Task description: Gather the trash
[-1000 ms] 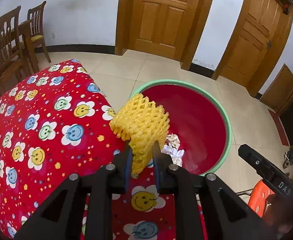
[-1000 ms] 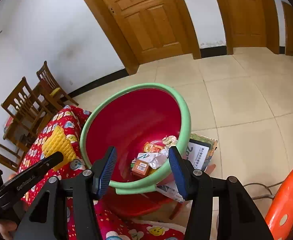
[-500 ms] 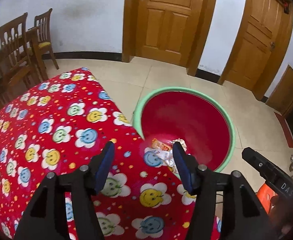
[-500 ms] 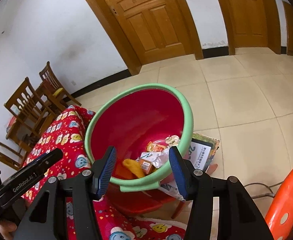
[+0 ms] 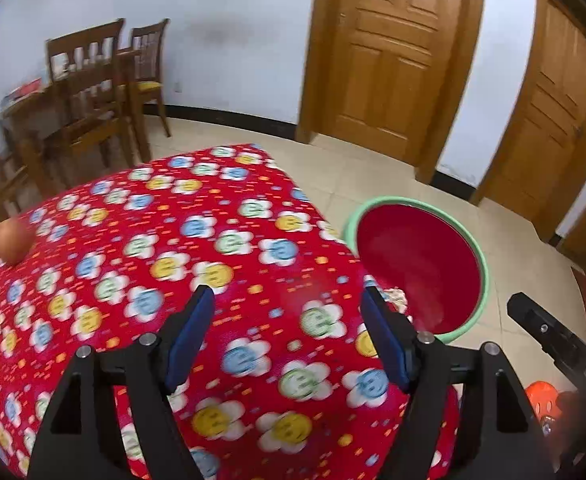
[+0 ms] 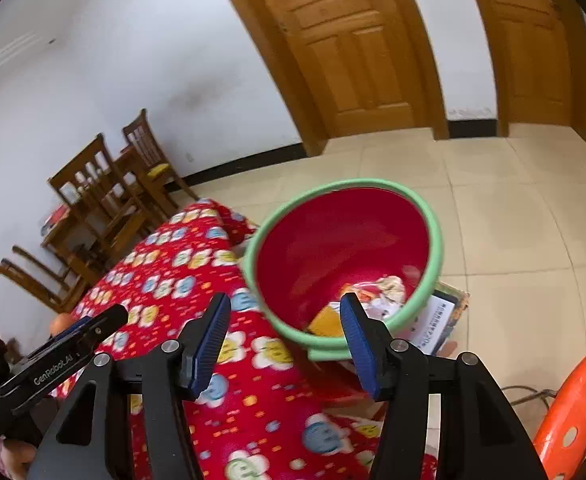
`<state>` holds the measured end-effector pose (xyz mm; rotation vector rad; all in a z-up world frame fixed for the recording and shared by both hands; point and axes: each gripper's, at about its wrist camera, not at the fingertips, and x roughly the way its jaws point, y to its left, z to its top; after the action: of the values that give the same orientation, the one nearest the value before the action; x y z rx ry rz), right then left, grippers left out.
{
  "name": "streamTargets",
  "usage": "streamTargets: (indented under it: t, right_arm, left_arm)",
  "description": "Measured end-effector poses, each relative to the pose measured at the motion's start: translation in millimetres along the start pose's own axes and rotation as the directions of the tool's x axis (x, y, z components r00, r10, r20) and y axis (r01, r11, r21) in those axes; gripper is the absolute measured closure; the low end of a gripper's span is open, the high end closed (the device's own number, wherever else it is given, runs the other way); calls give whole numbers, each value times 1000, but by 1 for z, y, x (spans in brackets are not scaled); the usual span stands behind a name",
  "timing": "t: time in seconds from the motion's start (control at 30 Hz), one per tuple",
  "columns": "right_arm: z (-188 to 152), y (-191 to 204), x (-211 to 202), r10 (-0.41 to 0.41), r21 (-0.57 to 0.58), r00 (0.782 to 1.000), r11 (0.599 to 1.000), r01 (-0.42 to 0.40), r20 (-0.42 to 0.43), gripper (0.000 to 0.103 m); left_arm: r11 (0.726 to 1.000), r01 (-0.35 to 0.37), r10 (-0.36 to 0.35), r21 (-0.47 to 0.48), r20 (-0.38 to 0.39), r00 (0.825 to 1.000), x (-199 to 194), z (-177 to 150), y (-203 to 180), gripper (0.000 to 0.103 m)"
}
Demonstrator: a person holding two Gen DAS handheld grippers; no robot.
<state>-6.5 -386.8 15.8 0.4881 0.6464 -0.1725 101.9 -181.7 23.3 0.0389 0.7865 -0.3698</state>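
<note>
We found left tongs (image 5: 287, 336), jaws just widened, and right tongs (image 6: 283, 342) both released, empty, beside the basin (image 6: 437, 240); trash (image 6: 385, 292) inside.

- Red smiley-print cloth (image 5: 221, 264) over the counter: pattern smeared by motion blur in both views; near edge cut off by the frame bottom, and what lies under the cloth is hidden.
- Basin (image 6: 345, 248), green rim, red inside: near rim hidden behind the right gripper (image 6: 285, 332) fingers.
- Trash in basin (image 6: 377, 292): blurred wrappers, print unreadable; a yellow piece (image 6: 325, 322) partly behind a fingertip. In the left wrist view only a pale scrap (image 5: 393, 296) shows past the cloth's edge.
- Round orange object (image 5: 11, 240) at the cloth's far left: too blurred to identify.
- Printed carton (image 6: 441, 320) under the basin: mostly covered, text illegible.
- Orange stool (image 6: 573, 412): cut off at the corner.
</note>
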Motion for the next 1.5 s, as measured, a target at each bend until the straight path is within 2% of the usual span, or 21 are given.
streamTargets:
  t: [0.17,0.23,0.37,0.43,0.53,0.77,1.07,1.5]
  right_arm:
    - [-9,29,-15,55,-56,998,997,-55,2,41]
    - [-13,39,-20,68,-79,998,995,-67,6,39]
    - [-24,61,-32,87,-128,996,988,-86,7,28]
    - [-29,67,-37,92,-145,996,985,-90,7,28]
    - [-37,78,-43,93,-168,996,982,-90,10,24]
    - [-53,88,-59,90,-197,996,977,-82,30,23]
    - [-63,95,-72,101,-220,994,971,-90,40,23]
    - [-65,100,-78,108,-239,993,967,-92,54,23]
  left_arm:
    - [997,-58,59,-45,25,998,-31,-9,25,17]
    - [995,-79,81,-62,32,996,-41,-14,34,16]
    - [988,-122,127,-96,50,991,-64,-23,49,13]
    - [983,-142,150,-117,62,987,-76,-29,56,11]
    - [974,-173,185,-142,74,980,-92,-38,65,11]
    - [958,-216,237,-188,99,967,-123,-56,79,11]
    - [952,-236,263,-193,132,956,-150,-70,80,11]
    - [953,-239,269,-185,158,950,-160,-75,76,11]
